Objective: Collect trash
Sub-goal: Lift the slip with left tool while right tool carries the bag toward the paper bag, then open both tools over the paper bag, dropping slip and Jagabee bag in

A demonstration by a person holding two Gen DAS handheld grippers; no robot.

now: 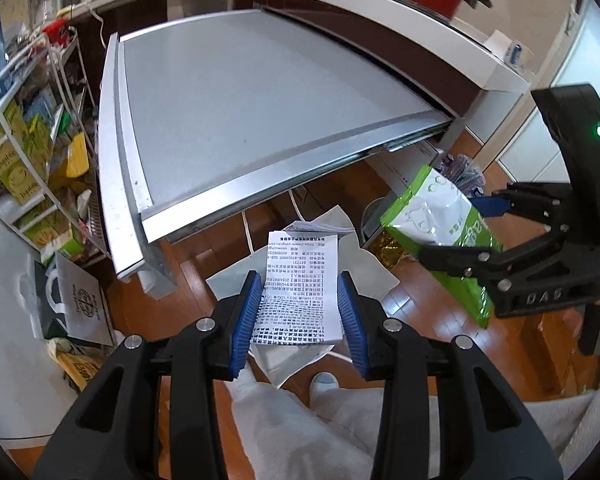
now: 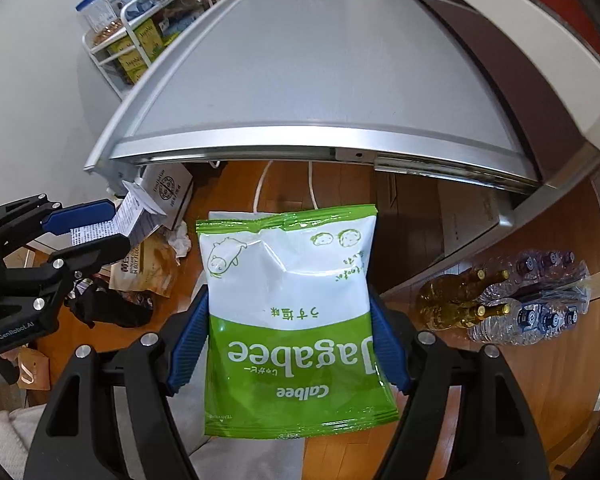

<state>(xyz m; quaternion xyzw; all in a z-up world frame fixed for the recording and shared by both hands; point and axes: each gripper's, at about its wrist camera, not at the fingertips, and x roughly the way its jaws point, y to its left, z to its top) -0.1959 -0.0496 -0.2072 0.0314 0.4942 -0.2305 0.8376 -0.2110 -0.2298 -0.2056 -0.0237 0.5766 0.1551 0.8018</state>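
A folded printed paper slip (image 1: 300,264) stands between the blue pads of my left gripper (image 1: 300,280), which is shut on it above the wooden floor. The right wrist view shows that left gripper (image 2: 118,224) at the left edge with the slip (image 2: 140,216) sticking out. My right gripper (image 2: 288,300) is shut on a green and white Jagabee snack bag (image 2: 288,280), pads pressing both its sides. In the left wrist view the right gripper (image 1: 452,228) holds the snack bag (image 1: 432,208) at the right. A white bag (image 1: 228,276) lies on the floor under the slip.
A grey pull-out tabletop (image 1: 260,100) juts out just ahead, above the floor. A wire rack (image 1: 16,152) with green boxes stands at the left, a paper bag (image 1: 76,300) below it. Packed bottles (image 2: 520,300) sit on the floor at the right. A person's legs (image 1: 300,420) are below.
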